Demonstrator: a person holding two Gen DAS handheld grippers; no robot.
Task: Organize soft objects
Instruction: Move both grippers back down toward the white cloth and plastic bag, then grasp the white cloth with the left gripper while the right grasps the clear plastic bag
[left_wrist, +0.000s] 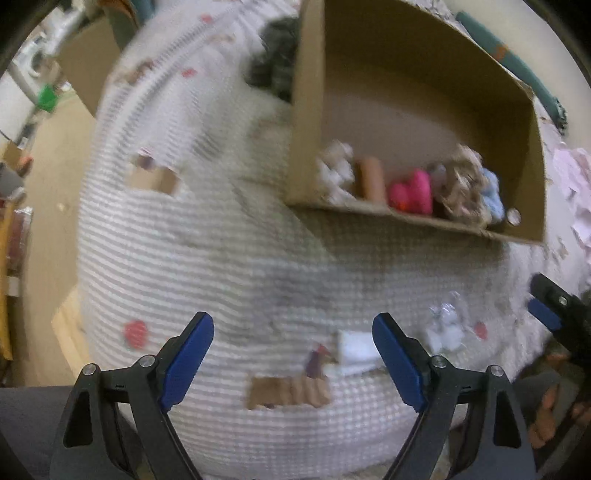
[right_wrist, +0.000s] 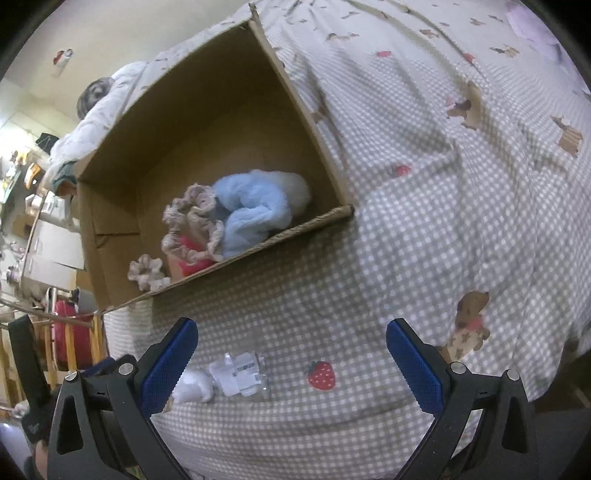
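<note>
Right wrist view: small white plush toy in crinkly clear wrapper (right_wrist: 236, 378) lies just beside the left jaw. Both grippers gape, empty. It looks light, squashy; pinch the plush middle.

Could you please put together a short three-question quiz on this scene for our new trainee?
1. True or false: the left claw is shut on a soft object.
2. Which soft object lies outside the cardboard box, on the checked bedspread? A) the light blue plush B) the small white packaged item C) the pink plush
3. Fill in: in the right wrist view, the light blue plush lies next to a ______ ruffled item inside the box.

Key:
1. False; both it and the right claw are open and hold nothing.
2. B, the small white packaged item, near the right claw's left finger.
3. Beige.
</note>
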